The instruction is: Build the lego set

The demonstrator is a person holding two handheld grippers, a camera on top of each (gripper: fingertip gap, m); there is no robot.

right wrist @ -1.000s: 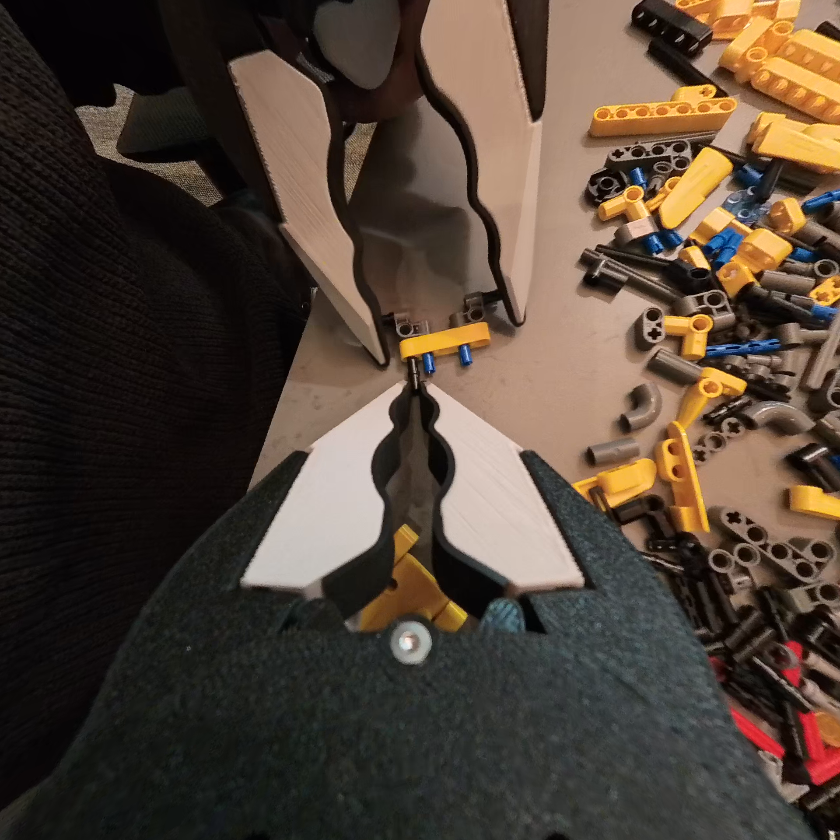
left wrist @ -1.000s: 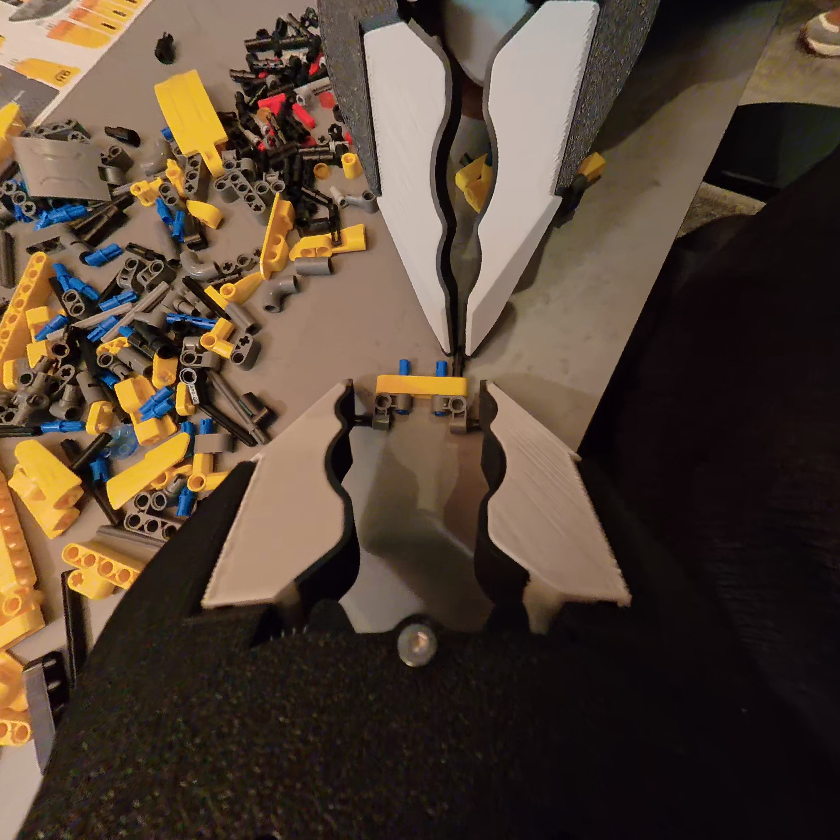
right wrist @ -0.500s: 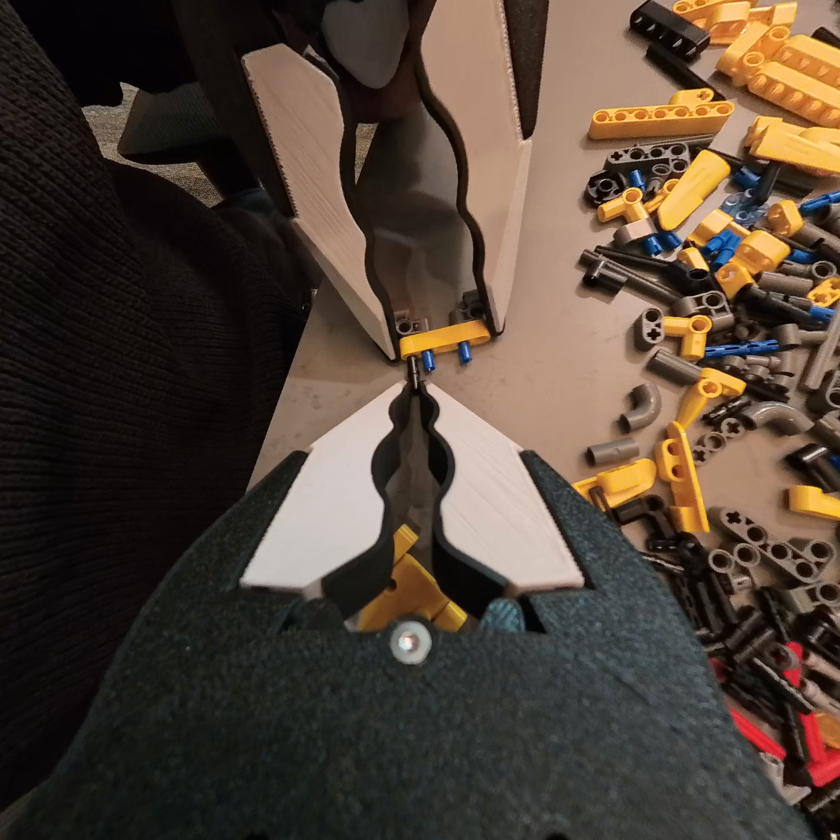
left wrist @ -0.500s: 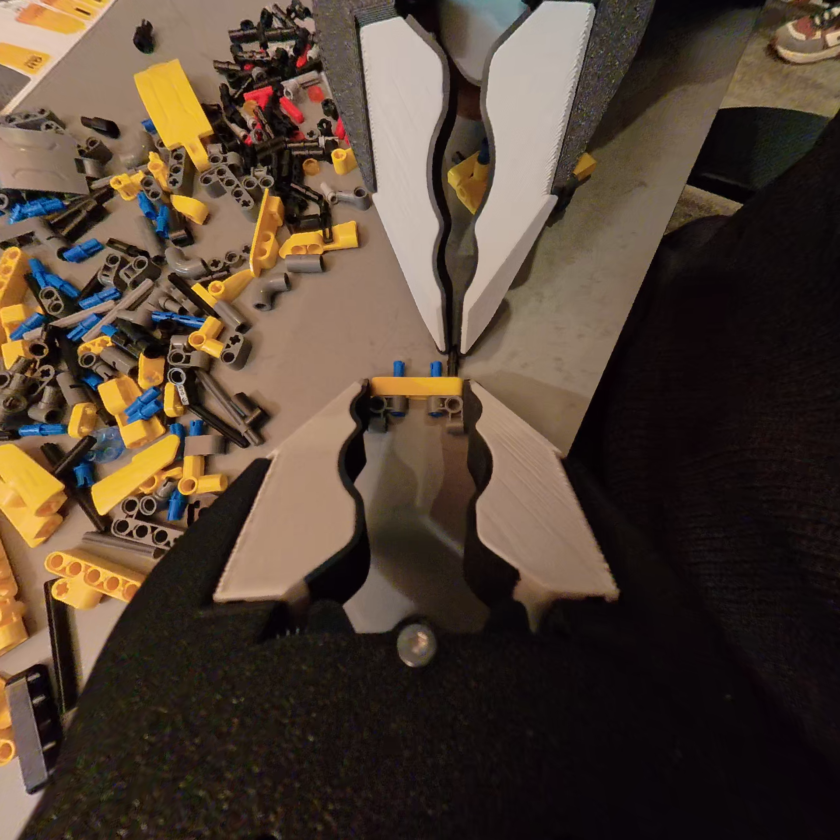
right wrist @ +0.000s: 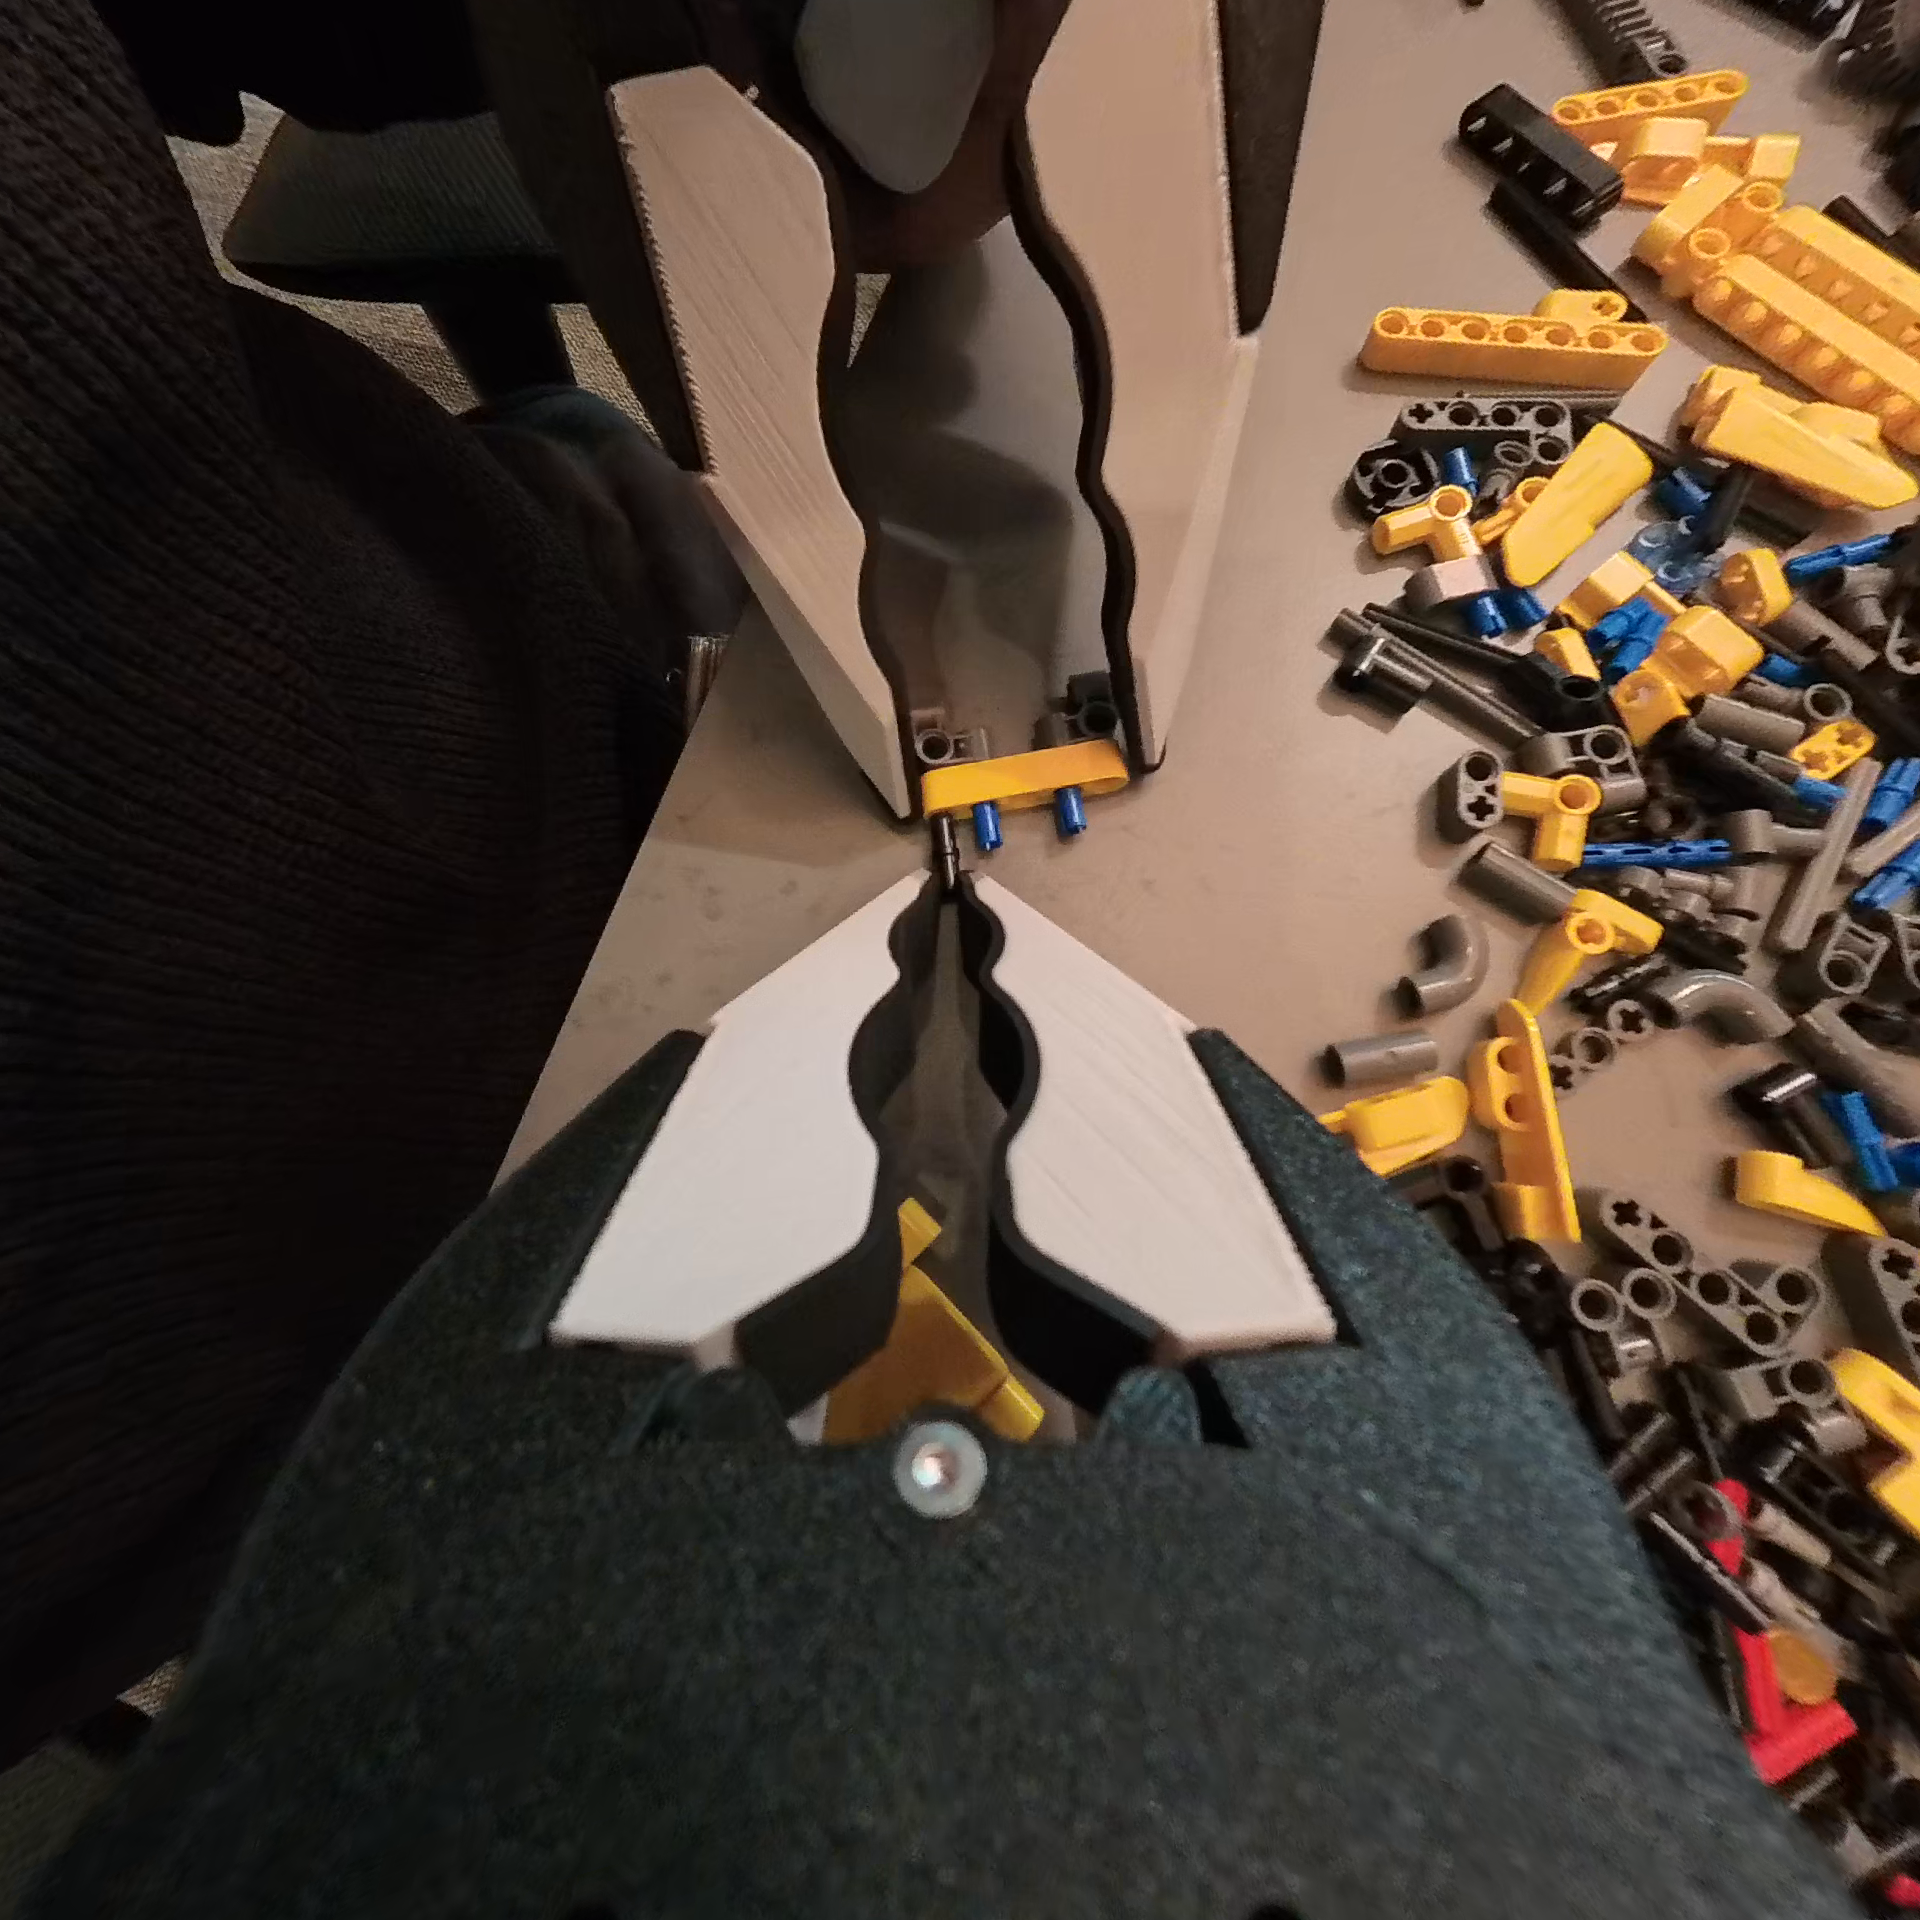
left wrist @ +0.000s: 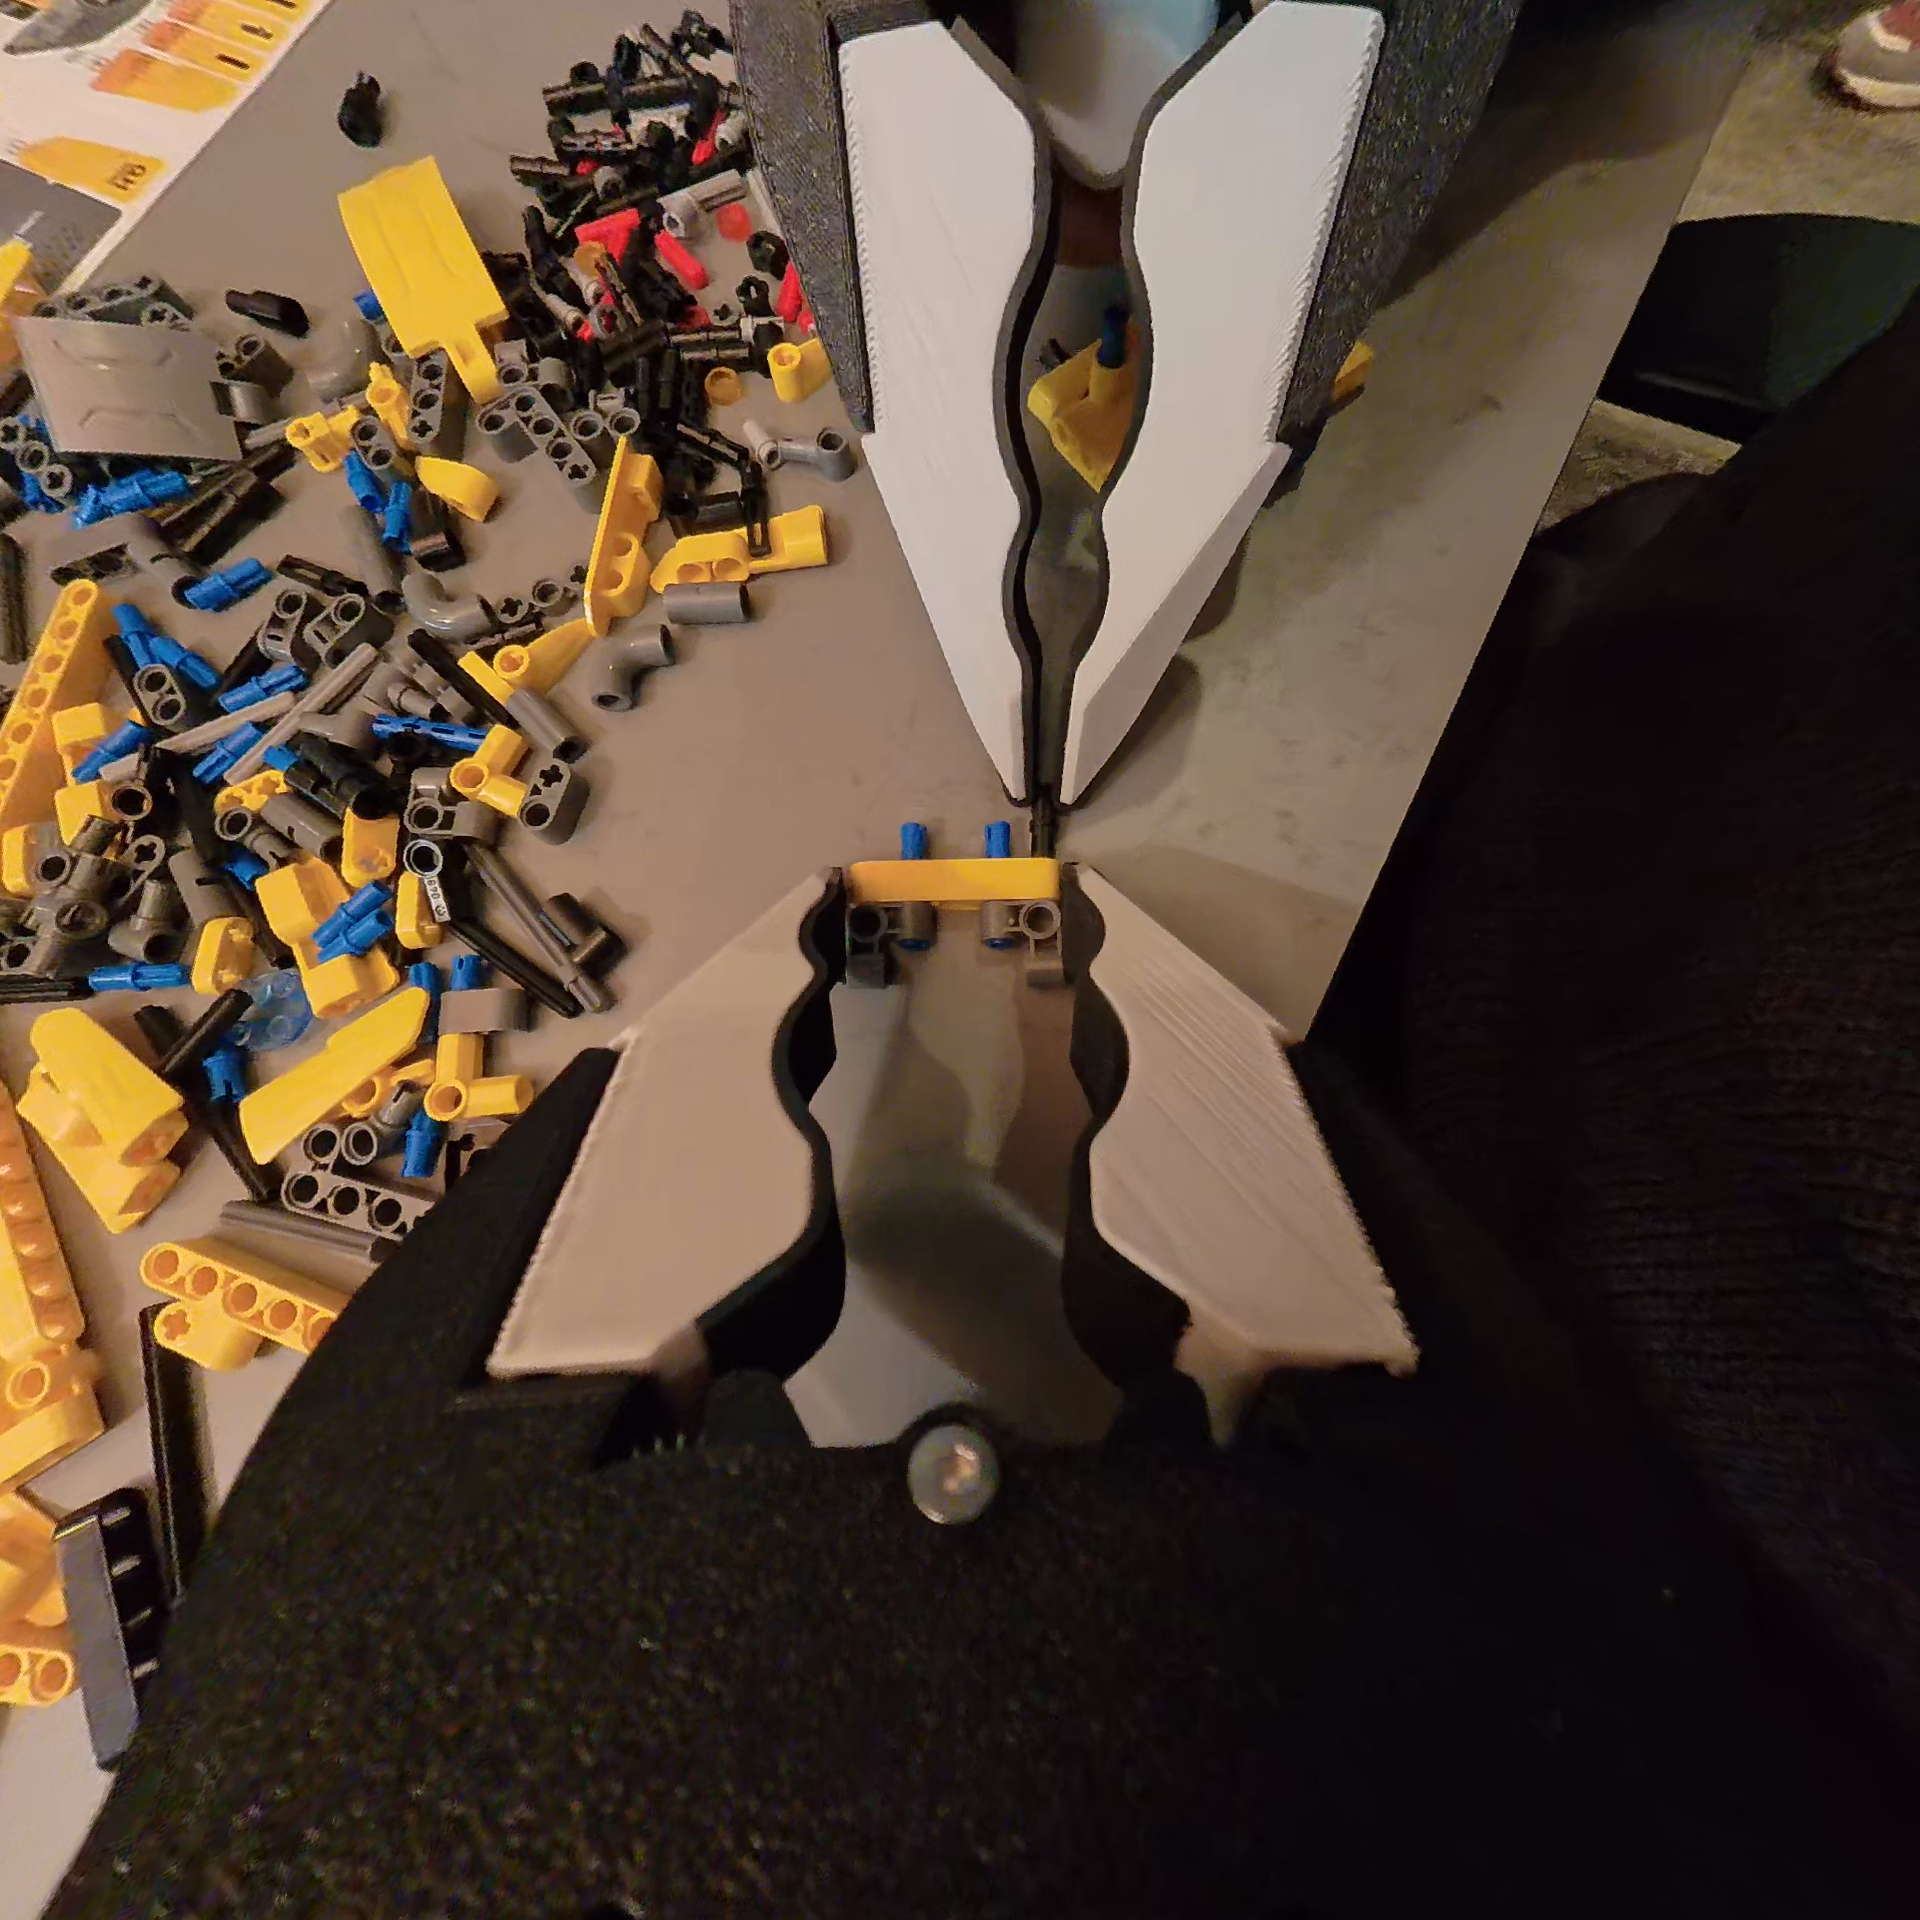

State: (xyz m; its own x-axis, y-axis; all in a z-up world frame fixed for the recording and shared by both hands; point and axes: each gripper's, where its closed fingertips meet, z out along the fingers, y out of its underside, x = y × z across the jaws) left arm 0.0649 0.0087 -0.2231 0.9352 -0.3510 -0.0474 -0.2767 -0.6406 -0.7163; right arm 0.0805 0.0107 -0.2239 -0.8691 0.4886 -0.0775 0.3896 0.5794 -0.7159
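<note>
My left gripper (left wrist: 954, 891) is shut on a small assembly: a short yellow beam (left wrist: 954, 878) with two blue pins (left wrist: 912, 837) and two grey connectors (left wrist: 1023, 923), held by its ends just above the grey table. My right gripper (right wrist: 948, 878) is shut on a thin black pin (right wrist: 945, 840). The pin's tip meets the end hole of the yellow beam (right wrist: 1023, 777). In the left wrist view the right gripper (left wrist: 1042, 800) comes in from the top, pin (left wrist: 1040, 828) at the beam's right end. In the right wrist view the left gripper (right wrist: 1023, 774) reaches in from the top.
A large spread of loose yellow, black, grey, blue and red building parts (left wrist: 343, 727) covers the table left of the left gripper and right of the right one (right wrist: 1662, 727). A printed sheet (left wrist: 94, 104) lies far left. A person's dark sleeve (left wrist: 1662, 1039) and the table edge (left wrist: 1455, 790) are close by. Left and right tips are no more than a few centimetres apart.
My left gripper has closed from a wider hold to a tight grip on the yellow beam's ends. The black pin has come closer to the beam's end hole.
</note>
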